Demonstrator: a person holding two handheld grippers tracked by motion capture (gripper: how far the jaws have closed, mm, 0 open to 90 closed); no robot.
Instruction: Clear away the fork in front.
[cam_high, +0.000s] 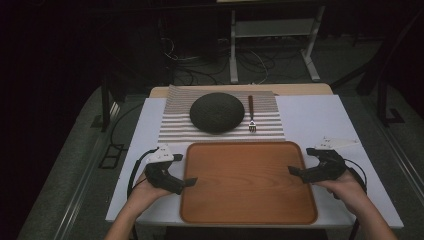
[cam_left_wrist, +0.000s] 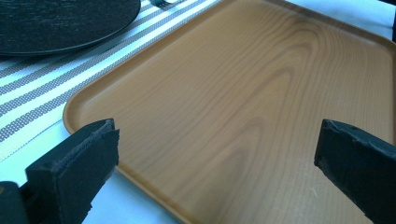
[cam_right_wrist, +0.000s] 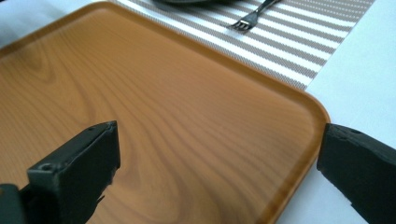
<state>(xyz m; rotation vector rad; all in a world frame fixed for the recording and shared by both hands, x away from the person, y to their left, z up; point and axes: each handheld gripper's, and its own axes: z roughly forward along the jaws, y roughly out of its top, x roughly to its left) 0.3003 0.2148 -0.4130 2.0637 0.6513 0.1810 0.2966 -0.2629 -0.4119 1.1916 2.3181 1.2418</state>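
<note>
A bare wooden tray (cam_high: 248, 182) lies at the front middle of the white table. Behind it, on a striped placemat (cam_high: 170, 125), sit a dark round plate (cam_high: 217, 112) and a fork (cam_high: 251, 115) to its right, tines toward me. My left gripper (cam_high: 184, 170) is open at the tray's left edge; in the left gripper view the left gripper (cam_left_wrist: 219, 154) has the tray (cam_left_wrist: 233, 84) rim between its jaws. My right gripper (cam_high: 301, 161) is open at the tray's right edge, and the right gripper (cam_right_wrist: 219, 154) spans the tray (cam_right_wrist: 140, 93) near its far right corner. Neither holds anything.
The white tabletop (cam_high: 320, 120) has bare strips on both sides of the tray and placemat. Beyond the table's far edge are a dark floor with cables and a white metal frame (cam_high: 272, 30). The fork (cam_right_wrist: 250, 18) and placemat (cam_right_wrist: 299, 42) lie past the tray.
</note>
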